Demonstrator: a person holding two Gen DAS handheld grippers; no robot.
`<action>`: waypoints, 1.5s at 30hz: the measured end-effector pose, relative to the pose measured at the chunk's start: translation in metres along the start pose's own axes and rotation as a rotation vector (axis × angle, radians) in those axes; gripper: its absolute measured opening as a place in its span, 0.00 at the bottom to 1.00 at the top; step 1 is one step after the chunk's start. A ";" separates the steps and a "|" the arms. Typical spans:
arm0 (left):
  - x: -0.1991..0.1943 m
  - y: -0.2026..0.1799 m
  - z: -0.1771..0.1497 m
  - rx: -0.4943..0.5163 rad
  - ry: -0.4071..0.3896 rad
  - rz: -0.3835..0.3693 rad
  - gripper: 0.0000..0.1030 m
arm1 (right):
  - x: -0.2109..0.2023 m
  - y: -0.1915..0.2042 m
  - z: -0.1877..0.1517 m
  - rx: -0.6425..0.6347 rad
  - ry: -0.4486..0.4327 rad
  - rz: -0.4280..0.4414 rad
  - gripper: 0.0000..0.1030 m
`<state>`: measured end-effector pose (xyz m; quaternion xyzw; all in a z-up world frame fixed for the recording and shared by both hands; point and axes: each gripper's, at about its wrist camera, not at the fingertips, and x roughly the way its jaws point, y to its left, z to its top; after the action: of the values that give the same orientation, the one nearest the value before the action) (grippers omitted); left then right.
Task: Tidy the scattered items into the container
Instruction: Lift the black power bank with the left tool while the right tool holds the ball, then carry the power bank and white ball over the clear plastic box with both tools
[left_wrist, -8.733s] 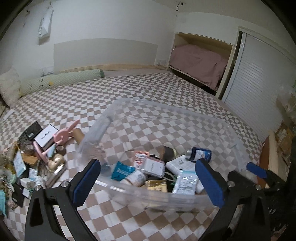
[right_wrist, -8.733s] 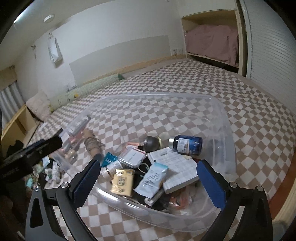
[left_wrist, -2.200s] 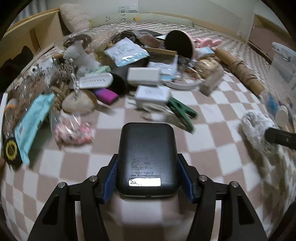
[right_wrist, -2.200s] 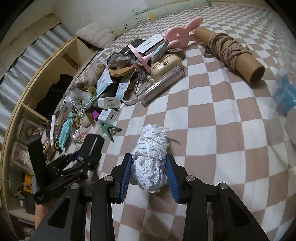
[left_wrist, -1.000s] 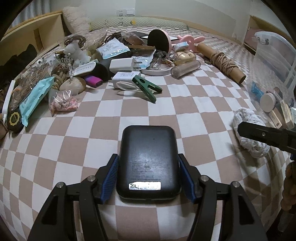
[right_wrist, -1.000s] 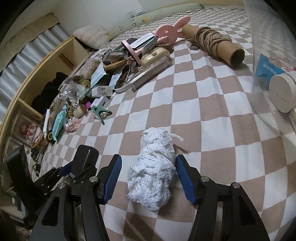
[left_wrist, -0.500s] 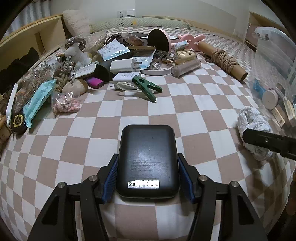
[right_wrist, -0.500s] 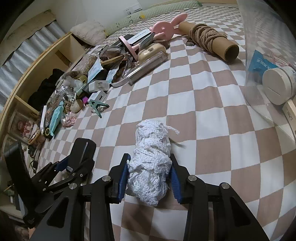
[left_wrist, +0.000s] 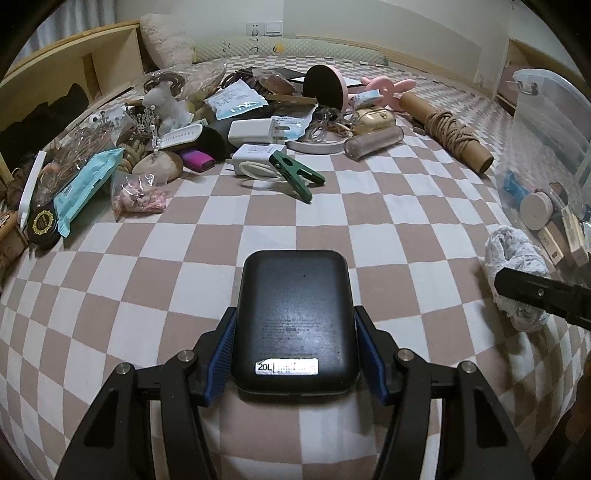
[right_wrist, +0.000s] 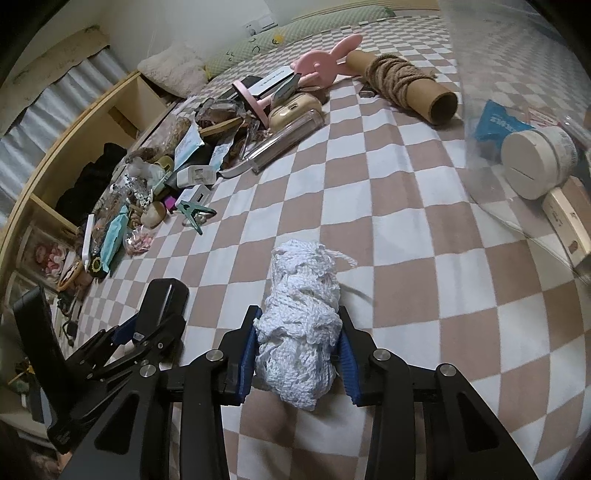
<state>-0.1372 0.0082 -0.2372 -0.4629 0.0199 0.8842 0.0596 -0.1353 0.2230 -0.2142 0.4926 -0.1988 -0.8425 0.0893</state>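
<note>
Two tongs are loaded: left tongs (left_wrist: 295, 354) clamp a black power bank (left_wrist: 295, 321) at lower centre, right tongs (right_wrist: 297, 354) squeeze a white yarn bundle (right_wrist: 301, 325) at lower centre. Both sit over the checkered bed (right_wrist: 369, 206); clear container (right_wrist: 517, 92) at right edge.

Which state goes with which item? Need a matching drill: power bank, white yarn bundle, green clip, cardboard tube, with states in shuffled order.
Items:
1. black power bank
2. white yarn bundle
3. green clip
4. cardboard tube

States:
A. wound with brown rope, lying on the checked cover
B. clamped in the left gripper
C. lying loose by a white charger
D. clamped in the right gripper

Pairs: 1-B, 2-D, 3-C, 4-A
</note>
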 end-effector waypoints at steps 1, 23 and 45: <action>-0.001 -0.002 -0.001 0.000 -0.001 -0.003 0.58 | -0.001 -0.001 -0.001 0.007 0.000 -0.002 0.38; -0.063 -0.047 0.019 0.056 -0.158 -0.084 0.58 | -0.058 0.013 0.007 -0.015 -0.157 0.006 0.38; -0.200 -0.138 0.110 0.186 -0.485 -0.212 0.58 | -0.223 0.003 0.068 -0.076 -0.522 -0.012 0.38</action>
<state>-0.0971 0.1379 -0.0074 -0.2298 0.0374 0.9524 0.1969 -0.0829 0.3148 -0.0061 0.2561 -0.1804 -0.9484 0.0487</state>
